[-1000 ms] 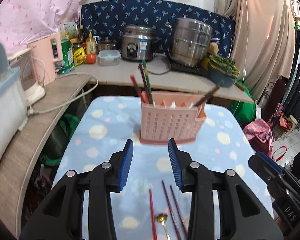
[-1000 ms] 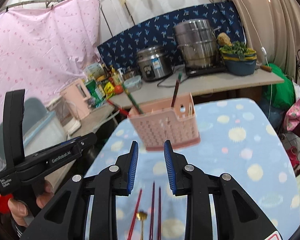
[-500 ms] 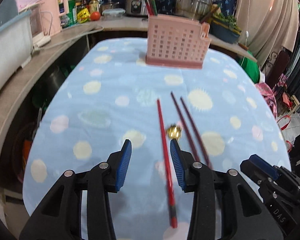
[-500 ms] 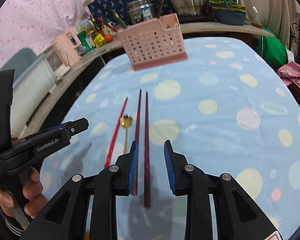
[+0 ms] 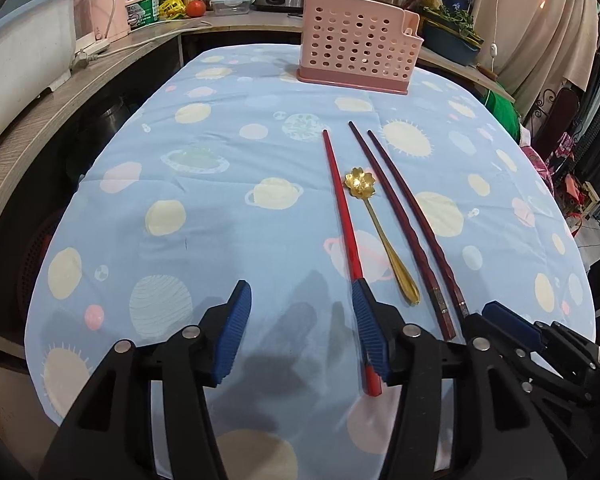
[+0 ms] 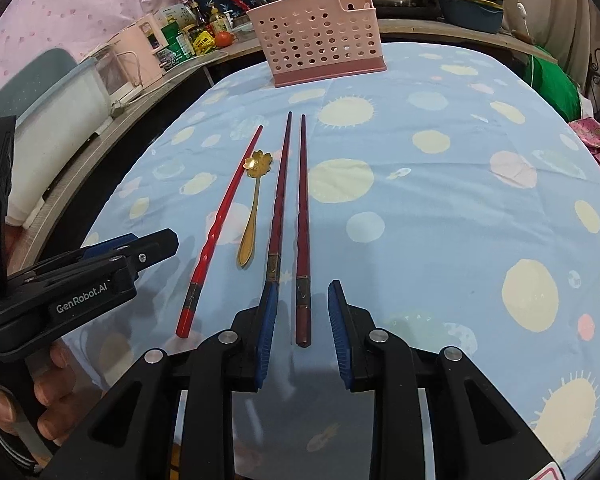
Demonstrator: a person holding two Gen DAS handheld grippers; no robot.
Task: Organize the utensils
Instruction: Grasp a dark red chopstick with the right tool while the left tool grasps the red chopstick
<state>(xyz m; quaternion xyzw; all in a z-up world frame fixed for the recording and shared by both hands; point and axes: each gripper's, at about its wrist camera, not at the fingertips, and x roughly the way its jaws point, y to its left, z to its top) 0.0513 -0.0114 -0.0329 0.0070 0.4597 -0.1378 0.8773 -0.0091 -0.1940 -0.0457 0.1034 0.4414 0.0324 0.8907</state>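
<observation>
Utensils lie side by side on the planet-print tablecloth (image 5: 204,216): a red chopstick (image 5: 342,216), a gold flower-bowl spoon (image 5: 374,220) and two dark red chopsticks (image 6: 290,200). Beyond them a pink perforated utensil holder (image 5: 356,54) holds a few chopsticks, their tips showing above its rim. "GenRobot.AI" is printed on the left gripper (image 5: 302,332), whose jaws are opening around bare cloth, the red chopstick beside its right finger. The right gripper (image 6: 300,330) stands partly open, gripping nothing, one dark chopstick's end between its fingers.
</observation>
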